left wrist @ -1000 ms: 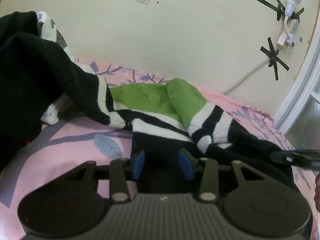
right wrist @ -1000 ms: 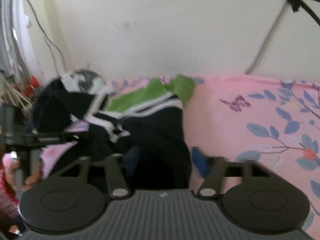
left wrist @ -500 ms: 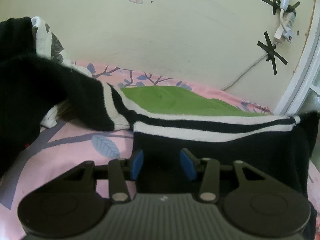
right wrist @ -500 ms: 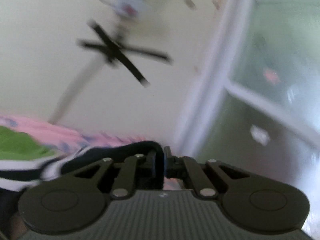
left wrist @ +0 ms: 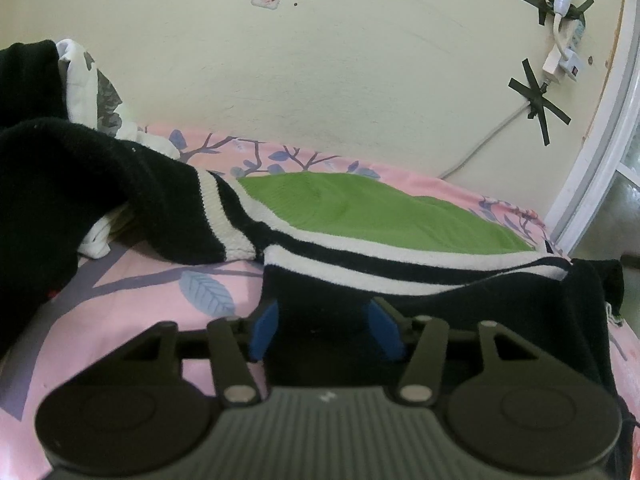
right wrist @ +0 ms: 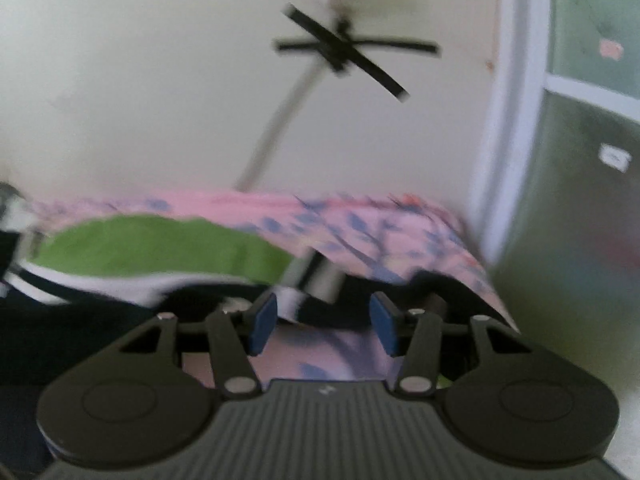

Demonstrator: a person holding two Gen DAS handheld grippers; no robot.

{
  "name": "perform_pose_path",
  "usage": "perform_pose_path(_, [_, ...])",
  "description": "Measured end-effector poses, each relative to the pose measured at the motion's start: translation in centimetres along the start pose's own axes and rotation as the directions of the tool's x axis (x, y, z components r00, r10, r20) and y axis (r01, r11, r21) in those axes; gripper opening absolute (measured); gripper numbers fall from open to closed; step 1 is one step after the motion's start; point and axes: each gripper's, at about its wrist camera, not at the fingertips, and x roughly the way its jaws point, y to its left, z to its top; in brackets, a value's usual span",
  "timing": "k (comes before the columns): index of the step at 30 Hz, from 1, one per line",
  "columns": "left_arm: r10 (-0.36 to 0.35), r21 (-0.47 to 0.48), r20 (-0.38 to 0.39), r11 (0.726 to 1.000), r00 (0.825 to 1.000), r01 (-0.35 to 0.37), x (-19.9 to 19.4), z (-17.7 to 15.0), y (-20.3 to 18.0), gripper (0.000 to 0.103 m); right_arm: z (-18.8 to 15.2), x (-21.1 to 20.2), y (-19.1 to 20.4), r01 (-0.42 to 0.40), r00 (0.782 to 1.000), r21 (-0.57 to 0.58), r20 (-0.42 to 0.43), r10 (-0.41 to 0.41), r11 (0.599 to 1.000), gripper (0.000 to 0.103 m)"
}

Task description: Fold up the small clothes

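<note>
While the striped sweater lies spread across the pink floral bedsheet, I have my left gripper low over its near black hem, and its jaws have just been opening: the blue pads stand apart with the dark knit between them, and I cannot see them pressing on it. The green panel faces up toward the cream wall, with white and black bands running along below it, and one black sleeve trails off to the left toward a heap of other clothes. Over on the right, the picture is smeared by motion. My right gripper has its jaws apart too, and they have just been opening; a striped bit of the sweater lies just ahead of the pads, with bare pink sheet showing between them, so nothing is clamped. Beyond it the bed edge drops away beside a white window frame. On the wall a white cable is held by crosses of black tape.
</note>
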Motion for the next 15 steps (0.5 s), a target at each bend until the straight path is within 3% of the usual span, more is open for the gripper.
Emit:
perform_pose_path(5, [0.018, 0.008, 0.024, 1.000, 1.000, -0.018, -0.4, 0.0, -0.3, 0.068, 2.5, 0.0, 2.1, -0.105, 0.992, 0.031, 0.074, 0.103, 0.994, 0.046])
perform_pose_path(15, [0.014, -0.005, 0.023, 1.000, 1.000, -0.014, -0.5, 0.1, -0.1, 0.069, 7.6, 7.2, 6.5, -0.181, 0.983, -0.007, 0.041, 0.181, 0.984, 0.044])
